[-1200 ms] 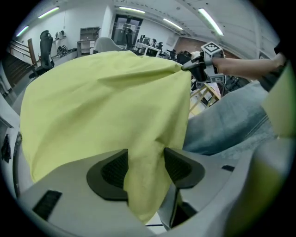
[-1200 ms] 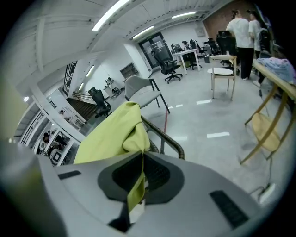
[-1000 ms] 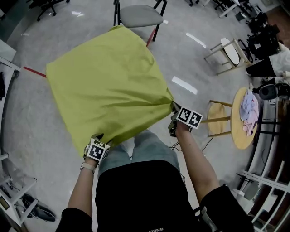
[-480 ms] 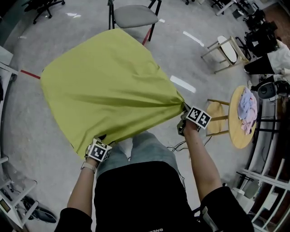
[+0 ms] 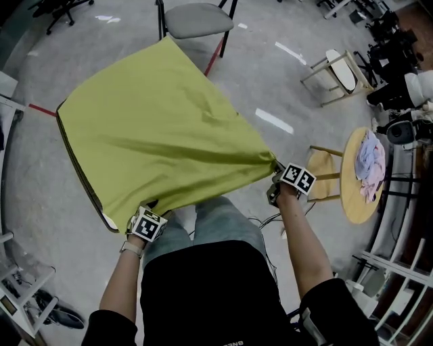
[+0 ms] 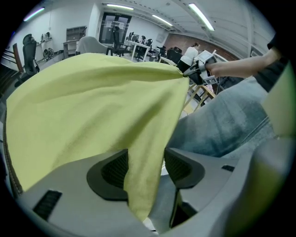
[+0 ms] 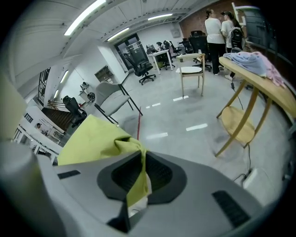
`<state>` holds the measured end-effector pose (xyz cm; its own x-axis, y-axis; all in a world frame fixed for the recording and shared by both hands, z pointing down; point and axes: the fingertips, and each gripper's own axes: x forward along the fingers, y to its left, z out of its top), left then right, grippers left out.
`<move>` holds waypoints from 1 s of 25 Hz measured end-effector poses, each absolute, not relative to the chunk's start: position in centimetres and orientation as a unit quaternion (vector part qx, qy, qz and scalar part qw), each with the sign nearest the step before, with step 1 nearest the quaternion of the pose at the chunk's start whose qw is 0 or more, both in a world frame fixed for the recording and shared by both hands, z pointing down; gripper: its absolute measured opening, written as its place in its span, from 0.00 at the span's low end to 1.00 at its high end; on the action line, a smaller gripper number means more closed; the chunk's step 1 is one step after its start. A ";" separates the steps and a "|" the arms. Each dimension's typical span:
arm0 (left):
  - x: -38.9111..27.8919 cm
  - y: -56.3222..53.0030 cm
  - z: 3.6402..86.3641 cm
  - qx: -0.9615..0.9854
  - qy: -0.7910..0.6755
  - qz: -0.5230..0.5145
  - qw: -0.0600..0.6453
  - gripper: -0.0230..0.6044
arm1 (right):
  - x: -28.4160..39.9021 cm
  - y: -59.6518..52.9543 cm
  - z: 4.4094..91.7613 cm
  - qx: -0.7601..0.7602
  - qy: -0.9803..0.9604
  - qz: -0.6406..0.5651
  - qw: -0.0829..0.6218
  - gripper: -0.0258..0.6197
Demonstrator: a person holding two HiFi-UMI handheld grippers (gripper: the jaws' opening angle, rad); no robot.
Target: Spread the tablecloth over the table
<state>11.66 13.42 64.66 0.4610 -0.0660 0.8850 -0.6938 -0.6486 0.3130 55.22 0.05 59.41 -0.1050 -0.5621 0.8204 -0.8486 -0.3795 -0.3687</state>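
Tablecloth [image 5: 162,128] lies over most of the table [image 5: 81,179], yellow-green, pulled into creases that run toward the table's near right corner. The table's left edge shows bare and dark, with a pale near-left corner poking out. The cloth appears to sit skewed to the table's right.

Right gripper [image 7: 138,173]: jaws pressed together on a bunched corner of the cloth, held just off the table's near right corner, cloth taut to it.

Left gripper [image 6: 145,162]: jaws spread wide at the table's near left corner. A fold of cloth hangs loose between the pads, with no real clamp visible.

Risks, as judged:
- Only one side is truly gripped, so more pull from the right would likely drag the whole cloth further off the table's left edge.
- The loose fold could slip out of the left jaws, leaving that corner uncontrolled.
- A bunched right corner may leave wrinkles when released.
- A chair [image 5: 199,20] stands just beyond the table's far corner and could snag the hem.
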 end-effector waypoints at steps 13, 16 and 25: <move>11.5 13.1 64.4 0.777 -0.268 0.439 0.363 0.43 | 55.0 -0.5 60.3 0.654 -0.530 0.523 0.135 0.29; 11.6 12.9 64.2 0.779 -0.279 0.422 0.372 0.43 | 54.4 -1.6 59.6 0.645 -0.553 0.507 0.147 0.29; 12.4 13.0 64.3 0.776 -0.301 0.398 0.386 0.42 | 45.5 -8.6 58.7 0.562 -0.660 0.447 0.220 0.30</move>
